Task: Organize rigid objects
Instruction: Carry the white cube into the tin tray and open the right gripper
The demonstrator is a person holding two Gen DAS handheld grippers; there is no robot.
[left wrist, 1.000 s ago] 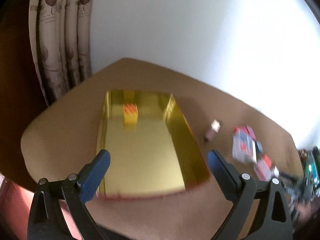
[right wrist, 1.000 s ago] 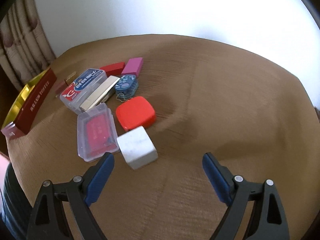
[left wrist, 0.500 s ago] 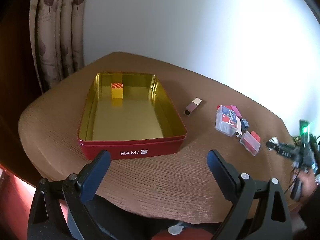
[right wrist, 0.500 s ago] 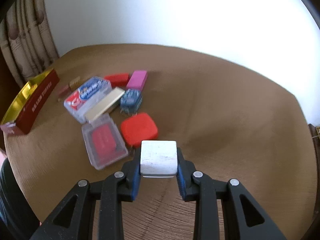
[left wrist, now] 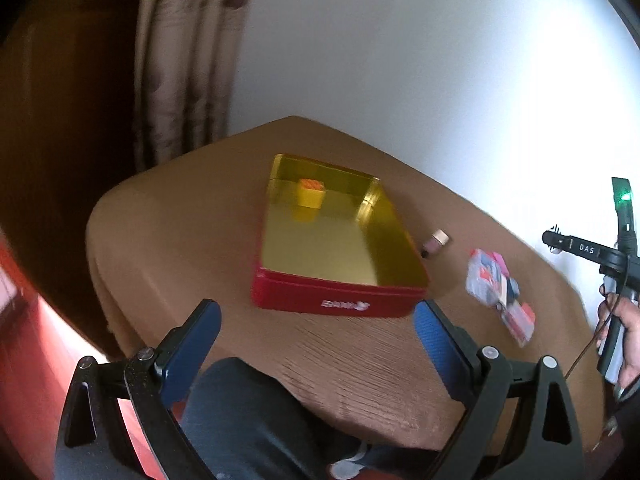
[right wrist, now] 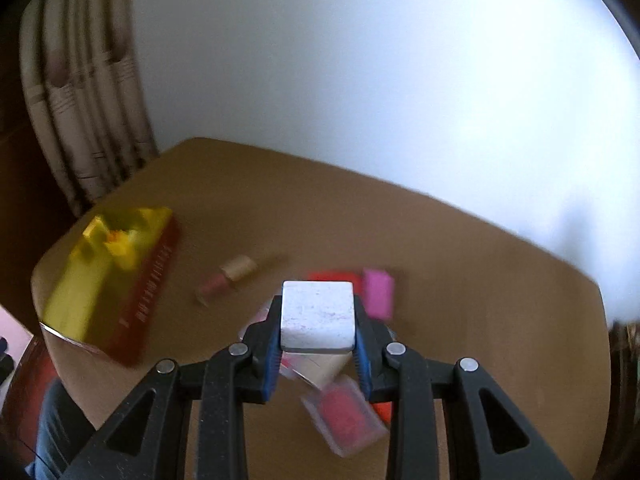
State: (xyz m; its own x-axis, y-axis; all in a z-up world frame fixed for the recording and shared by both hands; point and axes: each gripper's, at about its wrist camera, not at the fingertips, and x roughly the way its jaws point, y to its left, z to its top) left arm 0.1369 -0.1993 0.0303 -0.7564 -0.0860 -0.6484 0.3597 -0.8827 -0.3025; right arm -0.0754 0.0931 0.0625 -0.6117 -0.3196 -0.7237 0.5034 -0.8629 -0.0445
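My right gripper [right wrist: 318, 340] is shut on a white cube [right wrist: 318, 316], held in the air above the pile of small objects. Under it lie a clear case with a red insert [right wrist: 346, 414], a pink block [right wrist: 378, 292] and a red block [right wrist: 330, 277]. A red tin with a gold inside [left wrist: 340, 240] sits at the table's middle in the left wrist view, with a yellow block [left wrist: 309, 196] in its far end. My left gripper [left wrist: 316, 340] hangs open over the table's near edge, with nothing between its fingers. The tin [right wrist: 108, 280] lies left in the right wrist view.
A small bottle with a tan cap [right wrist: 230, 278] lies between the tin and the pile. The pile [left wrist: 496, 288] sits right of the tin. A hand [left wrist: 622, 340] with the other gripper's handle shows at the right edge. A dark trouser leg [left wrist: 248, 420] lies below. Curtains [left wrist: 184, 60] hang behind.
My right gripper closed on the white cube and lifted it off the table, swinging left toward the tin. My left gripper drew back from the tin, staying open.
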